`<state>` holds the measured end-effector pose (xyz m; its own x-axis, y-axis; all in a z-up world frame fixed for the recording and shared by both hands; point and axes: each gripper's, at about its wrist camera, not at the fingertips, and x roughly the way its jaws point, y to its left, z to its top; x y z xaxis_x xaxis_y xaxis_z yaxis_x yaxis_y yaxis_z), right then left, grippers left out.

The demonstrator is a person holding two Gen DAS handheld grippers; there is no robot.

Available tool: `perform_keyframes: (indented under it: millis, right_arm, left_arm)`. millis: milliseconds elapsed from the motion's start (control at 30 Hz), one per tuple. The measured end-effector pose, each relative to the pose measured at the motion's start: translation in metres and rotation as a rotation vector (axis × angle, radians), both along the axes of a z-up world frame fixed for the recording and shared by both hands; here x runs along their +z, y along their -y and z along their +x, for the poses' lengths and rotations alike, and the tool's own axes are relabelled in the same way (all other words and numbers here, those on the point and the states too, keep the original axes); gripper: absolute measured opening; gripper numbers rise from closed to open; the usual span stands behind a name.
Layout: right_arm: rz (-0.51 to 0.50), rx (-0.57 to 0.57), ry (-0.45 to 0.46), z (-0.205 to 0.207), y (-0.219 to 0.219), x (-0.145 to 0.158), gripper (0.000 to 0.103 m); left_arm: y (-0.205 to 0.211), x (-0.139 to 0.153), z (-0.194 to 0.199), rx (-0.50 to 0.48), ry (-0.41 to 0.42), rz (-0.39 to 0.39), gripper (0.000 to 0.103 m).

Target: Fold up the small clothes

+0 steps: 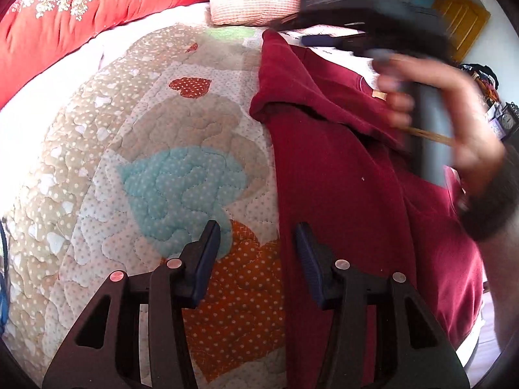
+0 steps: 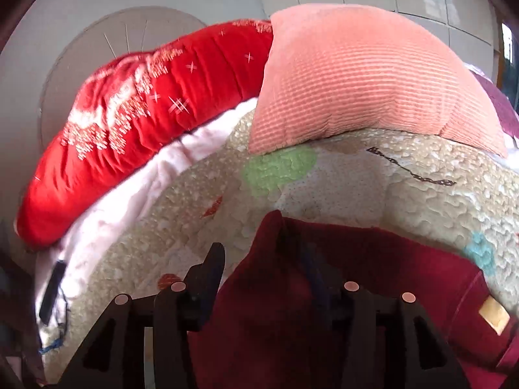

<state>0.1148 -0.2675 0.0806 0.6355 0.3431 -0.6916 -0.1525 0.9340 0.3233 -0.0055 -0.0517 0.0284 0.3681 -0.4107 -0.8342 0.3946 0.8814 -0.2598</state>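
Observation:
A dark red garment (image 1: 340, 168) lies on the patchwork quilt (image 1: 155, 162), partly folded, with a flap turned over at its far end. My left gripper (image 1: 258, 253) is open and empty, low over the garment's left edge. My right gripper (image 2: 262, 269) is open, with red cloth (image 2: 269, 291) bunched between its fingers and draped over the right one. In the left wrist view the right gripper (image 1: 373, 26) is blurred, held by a hand (image 1: 454, 123) above the garment's far end.
A red embroidered bolster (image 2: 136, 123) and a pink ribbed pillow (image 2: 363, 81) lie at the quilt's far edge. A white blanket (image 2: 129, 194) edges the quilt. A dark cable and device (image 2: 52, 288) lie at left. A yellow door (image 1: 460, 16) stands at far right.

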Motion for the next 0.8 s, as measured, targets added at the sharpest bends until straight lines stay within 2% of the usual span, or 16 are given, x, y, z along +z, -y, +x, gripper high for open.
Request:
perform_keyframes:
  millis: [100,200,433,500,533,567,667,733,800]
  right_arm:
    - [-0.025,-0.002,0.042,-0.062,0.024,0.026,0.049]
    - [-0.047,-0.004,0.037,-0.131,0.042,0.031,0.049]
    - [-0.079,-0.088,0.001,-0.294,0.072,0.013,0.049]
    - [-0.079,-0.166,-0.018,-0.336,0.090,0.005,0.050]
    - [-0.061,-0.210,-0.036,-0.355,0.101,-0.001,0.055]
    - [-0.045,-0.245,-0.061,-0.370,0.111,-0.008,0.061]
    - [-0.055,-0.357,-0.116,-0.403,0.135,-0.028,0.063]
    - [0.006,-0.397,-0.138,-0.414,0.147,-0.039,0.063]
    - [0.078,-0.385,-0.153,-0.418,0.148,-0.050,0.063]
  left_arm:
    - [0.000,0.002,0.000,0.000,-0.004,0.003,0.048]
    - [0.000,0.004,-0.003,0.004,0.003,0.007,0.048]
    - [0.003,0.006,-0.019,0.009,-0.021,0.011,0.049]
    - [-0.001,0.005,-0.028,0.006,-0.028,0.012,0.055]
    - [-0.003,0.005,-0.035,0.009,-0.030,0.022,0.057]
    - [-0.005,0.007,-0.043,0.013,-0.025,0.028,0.057]
    - [-0.009,0.012,-0.065,0.010,-0.028,0.023,0.058]
    - [-0.013,0.013,-0.079,0.011,-0.047,0.028,0.066]
    - [-0.018,0.011,-0.095,0.011,-0.081,0.023,0.073]
